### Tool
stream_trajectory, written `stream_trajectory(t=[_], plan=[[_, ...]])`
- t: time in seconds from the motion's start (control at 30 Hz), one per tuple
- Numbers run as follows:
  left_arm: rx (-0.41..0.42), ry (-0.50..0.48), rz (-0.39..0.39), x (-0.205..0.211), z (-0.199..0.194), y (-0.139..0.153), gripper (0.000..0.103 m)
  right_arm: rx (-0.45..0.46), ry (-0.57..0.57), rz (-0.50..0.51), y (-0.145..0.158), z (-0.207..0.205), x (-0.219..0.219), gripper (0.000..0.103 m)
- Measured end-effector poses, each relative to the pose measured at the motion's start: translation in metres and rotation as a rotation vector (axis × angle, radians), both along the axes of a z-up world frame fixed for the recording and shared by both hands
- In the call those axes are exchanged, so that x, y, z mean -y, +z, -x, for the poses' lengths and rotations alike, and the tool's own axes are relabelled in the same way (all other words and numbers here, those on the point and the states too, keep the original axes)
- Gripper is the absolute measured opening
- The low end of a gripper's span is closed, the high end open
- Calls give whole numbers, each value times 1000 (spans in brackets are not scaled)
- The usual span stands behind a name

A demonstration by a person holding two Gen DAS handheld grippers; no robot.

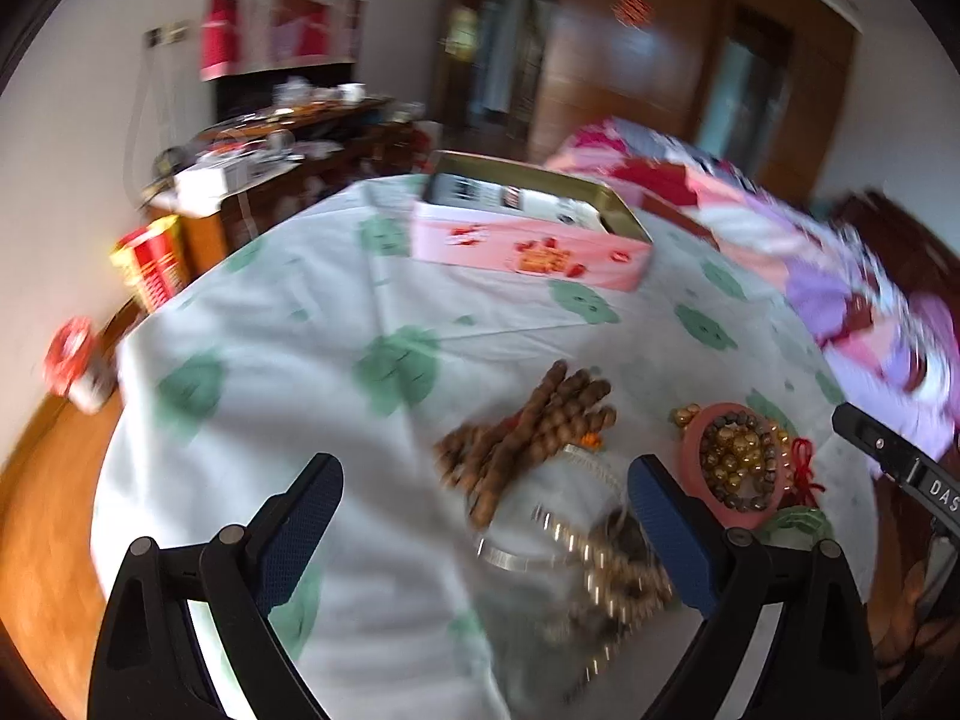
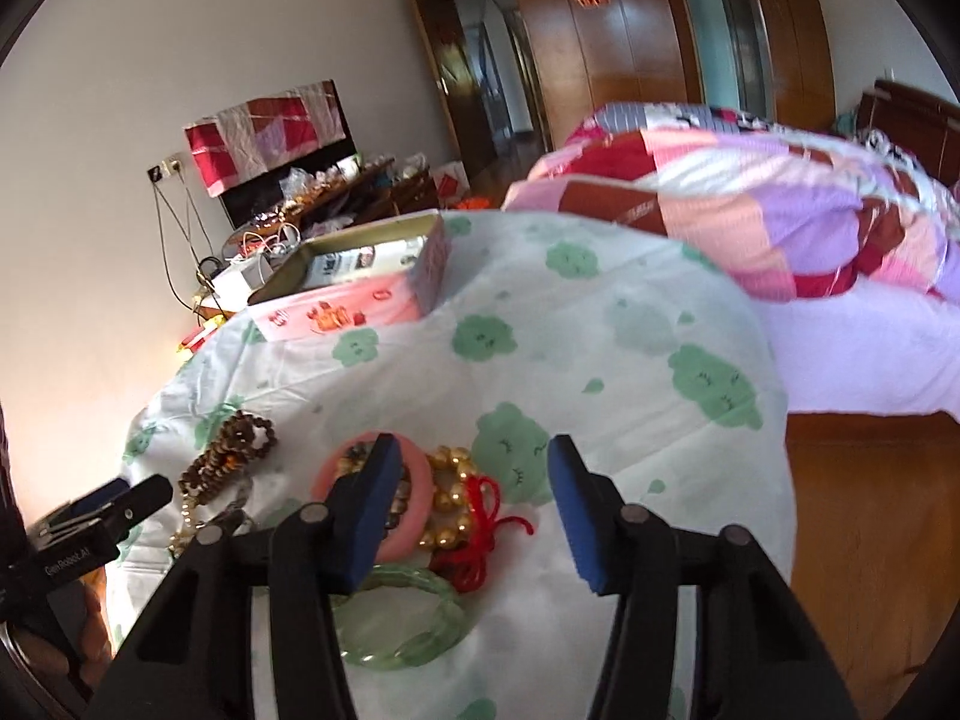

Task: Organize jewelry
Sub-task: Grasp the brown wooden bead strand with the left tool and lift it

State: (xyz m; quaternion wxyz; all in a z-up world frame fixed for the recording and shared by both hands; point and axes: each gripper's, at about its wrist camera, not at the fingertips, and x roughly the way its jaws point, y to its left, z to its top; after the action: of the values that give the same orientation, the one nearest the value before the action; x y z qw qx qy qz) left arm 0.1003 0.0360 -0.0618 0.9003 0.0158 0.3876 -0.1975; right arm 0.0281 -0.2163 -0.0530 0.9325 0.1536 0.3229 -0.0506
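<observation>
Both grippers spread, gripping nothing: left gripper (image 1: pixel 486 510) above brown beads (image 1: pixel 528 426); right gripper (image 2: pixel 474 510) over gold beads (image 2: pixel 450 492), pink bangle (image 2: pixel 414 504), green bangle (image 2: pixel 420 618). Pink tin (image 2: pixel 360 288) far side of cloth (image 2: pixel 600 360).

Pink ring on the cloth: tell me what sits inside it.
Inside the pink ring, the left wrist view shows dark and golden round bead bracelets piled together. In the right wrist view, the right hand-held gripper covers most of the ring's inside.

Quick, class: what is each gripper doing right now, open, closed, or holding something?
Left gripper: open, holding nothing, above the bead strings.
Right gripper: open, holding nothing, above the gold beads.
</observation>
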Motion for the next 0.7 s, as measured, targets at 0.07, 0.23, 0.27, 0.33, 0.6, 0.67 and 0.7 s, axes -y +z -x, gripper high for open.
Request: stream_trajectory(t=[0.07, 0.23, 0.27, 0.33, 0.6, 0.67, 0.7], plan=[[-4, -23, -48, 11, -13, -4, 96, -20, -1, -13, -4, -5, 6, 55], [-52, -61, -128, 25, -36, -23, 60, -42, -6, -22, -9, -16, 15, 55], [-73, -62, -104, 22, -38, -24, 47, -44, 2, -25, -10, -17, 17, 55], [-88, -52, -72, 17, -43, -23, 29, -46, 29, -30, -12, -21, 18, 55], [-42, 6, 124, -14, -49, -7, 22, -91, 187, -57, -18, -42, 8, 34], [-20, 21, 162, -19, -48, 0, 22, -99, 217, -63, -18, -47, 6, 30], [-13, 26, 177, -22, -49, 3, 22, -104, 226, -59, -19, -49, 4, 29]])
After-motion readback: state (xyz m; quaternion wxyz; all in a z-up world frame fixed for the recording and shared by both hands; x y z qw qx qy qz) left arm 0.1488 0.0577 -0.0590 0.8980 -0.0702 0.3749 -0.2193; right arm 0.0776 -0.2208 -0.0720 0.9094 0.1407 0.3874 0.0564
